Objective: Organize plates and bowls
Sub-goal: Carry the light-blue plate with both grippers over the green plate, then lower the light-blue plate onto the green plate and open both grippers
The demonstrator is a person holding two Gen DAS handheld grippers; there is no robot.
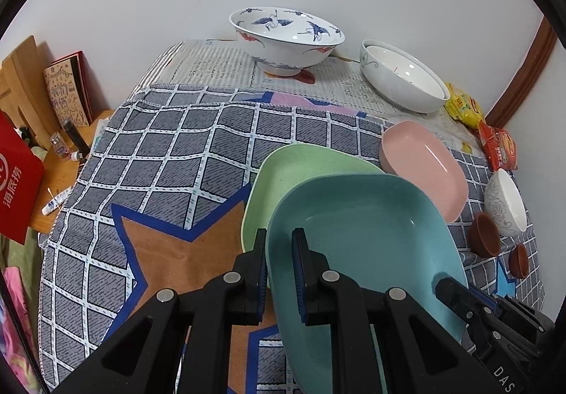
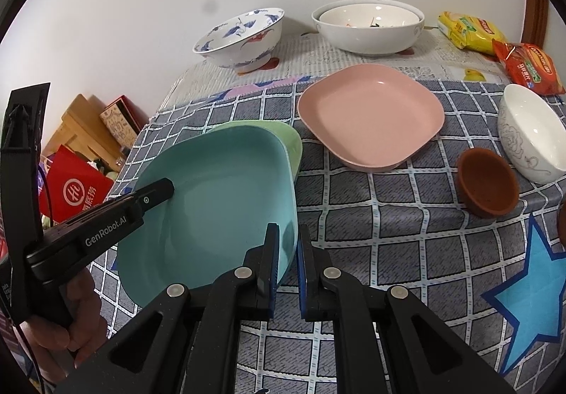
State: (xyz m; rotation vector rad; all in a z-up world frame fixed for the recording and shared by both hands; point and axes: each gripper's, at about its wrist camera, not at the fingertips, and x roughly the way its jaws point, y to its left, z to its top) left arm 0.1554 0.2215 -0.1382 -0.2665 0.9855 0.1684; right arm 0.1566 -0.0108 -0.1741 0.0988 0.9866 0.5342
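Both grippers are clenched on the teal plate [image 2: 215, 203]: left gripper [image 1: 279, 252] on its left rim, right gripper [image 2: 287, 245] on its right rim. Plate held tilted above the green plate [image 1: 283, 174]; pink plate [image 2: 371, 118] lies beyond.

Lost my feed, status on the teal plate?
Left gripper and right gripper both shut on teal plate. Plate over green plate. Nothing blocking.

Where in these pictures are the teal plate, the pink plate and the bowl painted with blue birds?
teal plate [image 2: 219, 196]: right wrist view, on its inner floor.
pink plate [image 2: 371, 114]: right wrist view, middle of its inside.
bowl painted with blue birds [image 1: 283, 47]: left wrist view, on its outer wall.
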